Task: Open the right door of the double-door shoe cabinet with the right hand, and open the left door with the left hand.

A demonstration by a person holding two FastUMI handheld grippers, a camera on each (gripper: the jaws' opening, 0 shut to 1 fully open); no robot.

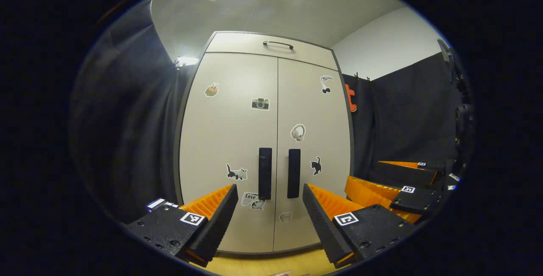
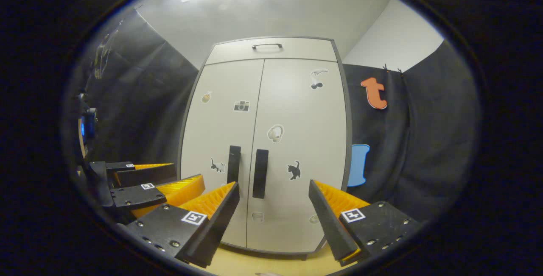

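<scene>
Straight ahead, standing on a pale wooden floor [image 1: 263, 263] against the black booth wall: the shoe cabinet [image 1: 265, 140], both doors shut and flush, the seam between them running down the middle. Left door [image 1: 229, 140] and right door [image 1: 314, 140] each fitted with a black vertical handle, the left handle [image 1: 265, 173] and right handle [image 1: 293, 173] set just beside the seam, near each other, so that either door swings outward from the centre. Above the doors, a drawer front [image 1: 271, 49] with a small dark bar pull [image 1: 278, 44], no part of this job. Left gripper [image 1: 269, 208] held out in front of the cabinet, fingers wide apart, nothing between them, lined up roughly on the pair of handles and apparently apart from both; probably spread so that a handle can pass between the fingers. Right gripper [image 2: 273, 206] likewise spread and empty, aimed at the lower middle of the cabinet, its framing shifted so that the right handle [image 2: 260, 173] sits nearer the centre of the gap and the left handle [image 2: 233, 163] sits toward the left finger. Same right gripper visible farther off at the right edge of the left gripper view [image 1: 394, 187], beside and a little behind. Judged an approach stage: neither door started, right handle first for the right gripper.
</scene>
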